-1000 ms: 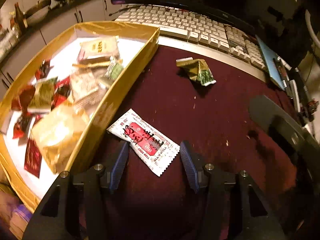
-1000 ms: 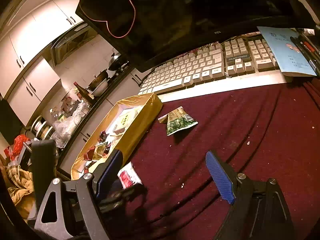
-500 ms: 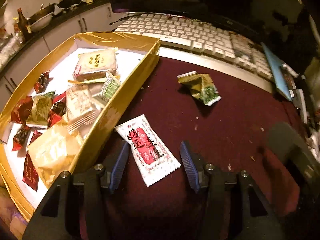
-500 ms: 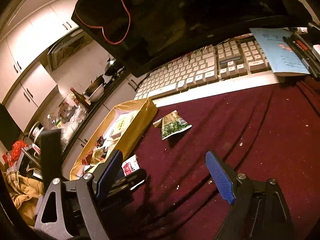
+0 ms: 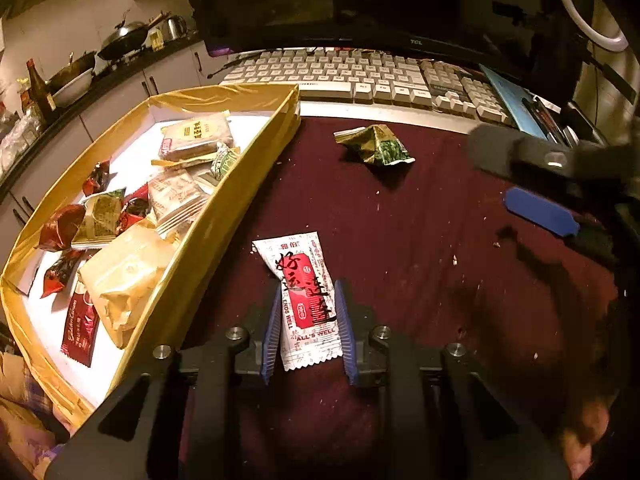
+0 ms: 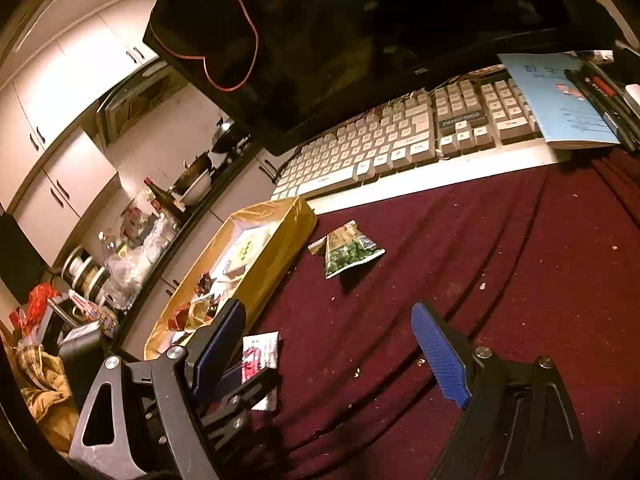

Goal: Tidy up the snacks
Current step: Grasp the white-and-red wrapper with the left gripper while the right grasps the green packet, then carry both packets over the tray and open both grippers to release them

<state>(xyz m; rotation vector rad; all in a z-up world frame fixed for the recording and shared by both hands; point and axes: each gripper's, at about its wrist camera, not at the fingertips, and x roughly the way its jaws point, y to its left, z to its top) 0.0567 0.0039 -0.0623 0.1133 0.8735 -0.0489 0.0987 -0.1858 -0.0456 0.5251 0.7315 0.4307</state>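
Note:
A white and red snack packet (image 5: 306,302) lies on the dark red cloth. My left gripper (image 5: 307,330) has closed its blue pads against both sides of the packet's near half. The packet also shows in the right wrist view (image 6: 258,354), behind the left gripper. A crumpled green and gold packet (image 5: 376,146) lies farther back near the keyboard, and shows in the right wrist view (image 6: 350,250). A gold-walled box (image 5: 224,216) with several snacks inside stands on the left. My right gripper (image 6: 324,350) is open and empty above the cloth.
A keyboard (image 5: 360,80) and a dark monitor (image 5: 320,4) stand behind the cloth. A blue booklet (image 6: 556,96) and pens lie at the back right. A kitchen counter with pans (image 5: 100,52) runs behind the box. Crumbs dot the cloth (image 5: 440,240).
My left gripper moved forward over the red and white packet and its jaws narrowed onto it. The right gripper swung a little closer to the green packet, still open.

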